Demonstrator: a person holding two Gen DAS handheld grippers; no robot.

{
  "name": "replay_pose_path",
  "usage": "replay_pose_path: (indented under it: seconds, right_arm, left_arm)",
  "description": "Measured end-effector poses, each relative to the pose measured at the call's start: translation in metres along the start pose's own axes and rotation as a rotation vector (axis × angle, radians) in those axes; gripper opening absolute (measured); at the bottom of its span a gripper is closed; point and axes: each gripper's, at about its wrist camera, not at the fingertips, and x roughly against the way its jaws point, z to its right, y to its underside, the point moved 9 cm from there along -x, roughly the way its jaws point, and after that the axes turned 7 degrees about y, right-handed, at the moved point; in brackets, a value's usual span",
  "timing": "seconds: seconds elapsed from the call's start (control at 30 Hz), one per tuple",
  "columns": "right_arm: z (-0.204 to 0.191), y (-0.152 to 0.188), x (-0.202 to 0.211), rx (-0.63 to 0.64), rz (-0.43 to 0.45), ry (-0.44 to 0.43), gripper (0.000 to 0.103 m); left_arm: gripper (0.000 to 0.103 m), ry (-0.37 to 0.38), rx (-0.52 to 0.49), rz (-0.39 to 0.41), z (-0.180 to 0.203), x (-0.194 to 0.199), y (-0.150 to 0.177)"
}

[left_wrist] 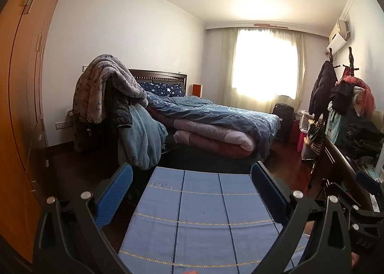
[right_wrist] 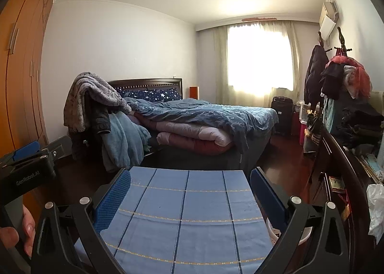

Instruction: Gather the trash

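Observation:
My left gripper (left_wrist: pixel 192 173) is open and empty, held above a small table covered with a blue checked cloth (left_wrist: pixel 204 221). My right gripper (right_wrist: pixel 189 178) is open and empty above the same cloth (right_wrist: pixel 187 216). The left gripper also shows at the left edge of the right wrist view (right_wrist: pixel 28 154). A crumpled white plastic bag (right_wrist: pixel 375 209) lies at the right edge of the right wrist view, beside the dark wooden dresser. A white and pink bin rim (right_wrist: pixel 276 233) shows just under the table's right side. No trash shows on the cloth.
A bed (left_wrist: pixel 216 125) with blue and pink quilts stands ahead. A chair piled with blankets (left_wrist: pixel 108 96) stands left of it. An orange wardrobe (left_wrist: pixel 21 82) lines the left wall. A dark dresser (right_wrist: pixel 336 166) with clothes and a coat rack (left_wrist: pixel 348 86) line the right.

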Motion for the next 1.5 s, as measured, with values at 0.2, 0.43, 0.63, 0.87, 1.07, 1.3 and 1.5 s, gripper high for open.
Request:
replay_pose_path:
  seconds: [0.2,0.43,0.63,0.87,1.07,1.3,1.5]
  right_arm:
    - [0.0,0.0,0.001,0.001,0.002,0.0,0.099]
    - [0.003,-0.004,0.009,-0.008,0.01,0.003,0.099]
    - [0.007,-0.005,0.013,-0.014,0.01,0.004,0.099]
    - [0.009,-0.004,0.014,-0.017,0.015,0.004,0.099]
    - [0.011,-0.004,0.018,-0.02,0.02,0.004,0.099]
    - [0.011,-0.004,0.018,-0.021,0.022,0.006,0.099]
    - [0.012,-0.004,0.02,-0.022,0.018,0.002,0.099]
  left_arm:
    - [0.1,0.005,-0.003,0.006,0.003,0.003,-0.002]
    - [0.1,0.015,-0.008,0.02,0.008,0.011,-0.007]
    - [0.1,0.022,-0.016,0.019,0.014,0.014,-0.007]
    - [0.1,0.025,-0.019,0.021,0.017,0.017,-0.009]
    - [0.1,0.025,-0.018,0.021,0.017,0.017,-0.009]
    - [0.1,0.036,-0.021,0.029,0.018,0.022,-0.011]
    - [0.1,0.047,-0.026,0.036,0.02,0.026,-0.013]
